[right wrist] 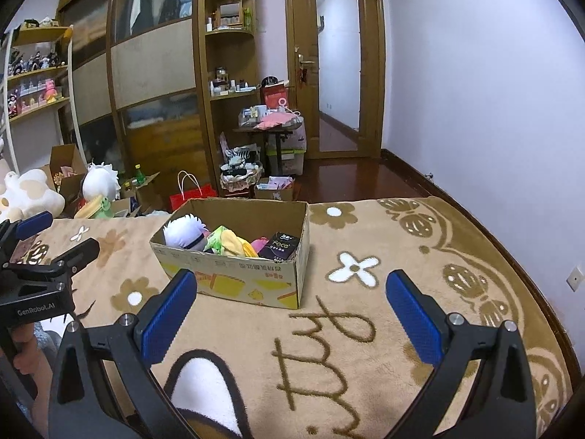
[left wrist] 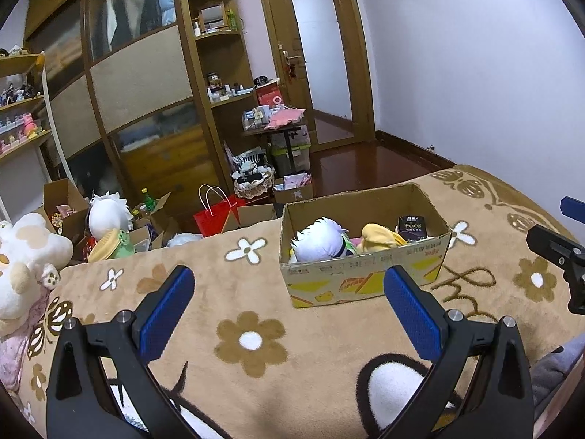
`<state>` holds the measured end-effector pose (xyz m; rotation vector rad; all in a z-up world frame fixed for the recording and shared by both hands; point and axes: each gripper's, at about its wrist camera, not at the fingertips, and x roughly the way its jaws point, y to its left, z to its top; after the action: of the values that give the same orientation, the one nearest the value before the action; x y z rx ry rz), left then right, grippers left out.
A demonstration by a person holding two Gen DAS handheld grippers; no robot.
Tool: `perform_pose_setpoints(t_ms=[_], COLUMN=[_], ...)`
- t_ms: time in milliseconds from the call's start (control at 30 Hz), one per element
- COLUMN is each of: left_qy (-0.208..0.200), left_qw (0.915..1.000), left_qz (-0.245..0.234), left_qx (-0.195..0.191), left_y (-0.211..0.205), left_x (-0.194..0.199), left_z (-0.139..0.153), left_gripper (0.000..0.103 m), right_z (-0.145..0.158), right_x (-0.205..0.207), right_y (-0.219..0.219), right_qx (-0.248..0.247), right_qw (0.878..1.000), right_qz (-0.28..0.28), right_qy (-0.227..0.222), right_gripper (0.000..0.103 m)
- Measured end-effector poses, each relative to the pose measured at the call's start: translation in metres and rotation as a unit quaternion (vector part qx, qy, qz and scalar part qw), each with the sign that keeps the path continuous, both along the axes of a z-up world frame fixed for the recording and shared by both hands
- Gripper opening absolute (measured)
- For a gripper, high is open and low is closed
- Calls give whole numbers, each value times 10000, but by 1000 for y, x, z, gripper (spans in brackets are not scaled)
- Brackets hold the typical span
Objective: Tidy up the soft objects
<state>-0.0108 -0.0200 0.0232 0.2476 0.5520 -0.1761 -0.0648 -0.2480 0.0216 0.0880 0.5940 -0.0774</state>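
A cardboard box (left wrist: 365, 278) (right wrist: 234, 281) stands on the tan flowered blanket (left wrist: 256, 292). It holds a white-haired plush doll (left wrist: 321, 239) (right wrist: 184, 232), a yellow soft toy (left wrist: 380, 237) (right wrist: 234, 243), a green piece (right wrist: 217, 236), a pink piece (right wrist: 260, 244) and a black "Face" tissue pack (left wrist: 413, 227) (right wrist: 281, 247). My left gripper (left wrist: 289, 298) is open and empty, hovering over the blanket in front of the box. My right gripper (right wrist: 290, 298) is open and empty, in front of the box and to its right. A big white and tan plush (left wrist: 25, 263) lies at the blanket's left edge.
Beyond the bed, the floor holds open cartons, a white-haired plush (left wrist: 108, 216), a red paper bag (left wrist: 214, 216) and a wicker basket (left wrist: 254, 183). A wardrobe, shelves and a cluttered small table (left wrist: 278, 128) stand behind. A door is at the back.
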Motion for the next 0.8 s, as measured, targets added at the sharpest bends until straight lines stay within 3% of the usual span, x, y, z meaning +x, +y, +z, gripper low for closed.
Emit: perform_pose_setpoints(t_ms=[800], left_qy=[-10], left_qw=[10000], left_qz=[-20], left_qx=[-12], left_y=[-2], left_x=[0], left_z=[-7], left_gripper=[102], right_z=[-1], right_x=[1], right_y=[0], right_qx=[7], right_qw=[10000], right_qz=[1], right_qy=[0], right_gripper=[103])
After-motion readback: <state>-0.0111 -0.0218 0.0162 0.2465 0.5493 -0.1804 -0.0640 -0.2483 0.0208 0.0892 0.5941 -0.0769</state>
